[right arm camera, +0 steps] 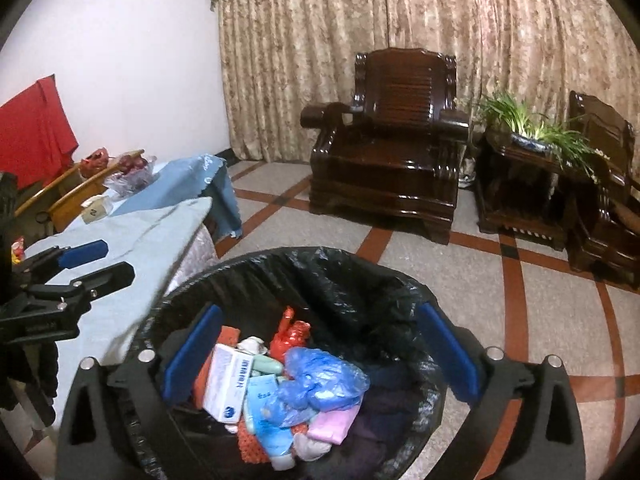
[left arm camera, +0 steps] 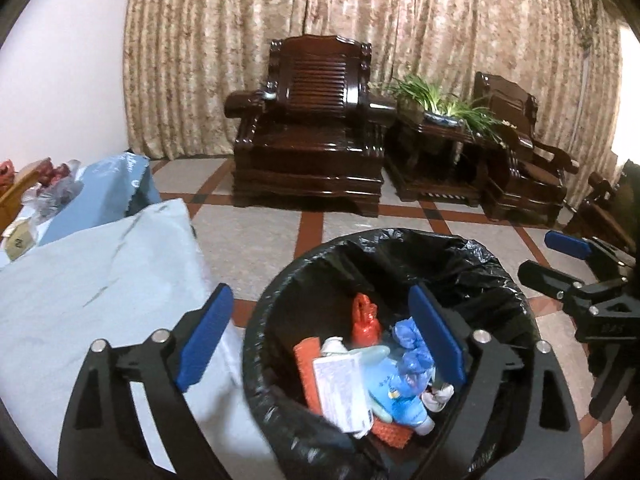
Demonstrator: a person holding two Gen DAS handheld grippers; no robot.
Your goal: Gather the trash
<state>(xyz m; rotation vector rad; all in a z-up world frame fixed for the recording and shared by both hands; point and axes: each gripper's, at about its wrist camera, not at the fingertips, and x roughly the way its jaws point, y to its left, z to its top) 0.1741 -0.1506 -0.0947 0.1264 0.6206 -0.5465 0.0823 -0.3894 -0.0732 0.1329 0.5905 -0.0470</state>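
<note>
Tiled floor (right arm camera: pixel 440 280) with red bands runs to dark wooden armchairs (right arm camera: pixel 392 152) and patterned curtains (right arm camera: pixel 400 20). Left gripper (left arm camera: pixel 320 344) and right gripper (right arm camera: pixel 320 360) hover over the black-lined trash bin (right arm camera: pixel 340 276), both jaws spread wide, holding nothing.

The bin liner (right arm camera: pixel 352 280) at lower centre was thin black plastic, crinkled and faintly shiny. Inside it lay a smooth white cardboard box (right arm camera: pixel 226 384), crumpled translucent blue plastic film (right arm camera: pixel 320 380) and a glossy red plastic bag (right arm camera: pixel 290 334). The armchair (right arm camera: pixel 386 152) at upper centre was dark wood — lacquered to a high gloss. The curtain (right arm camera: pixel 400 20) behind it was matt, mottled cloth. The tablecloth (left arm camera: pixel 100 280) at left looked like smooth pale-blue cloth. The floor (left arm camera: pixel 260 220) was polished speckled stone. The gripper pads (left arm camera: pixel 206 340) were matt blue — their bolts bright metal.
</note>
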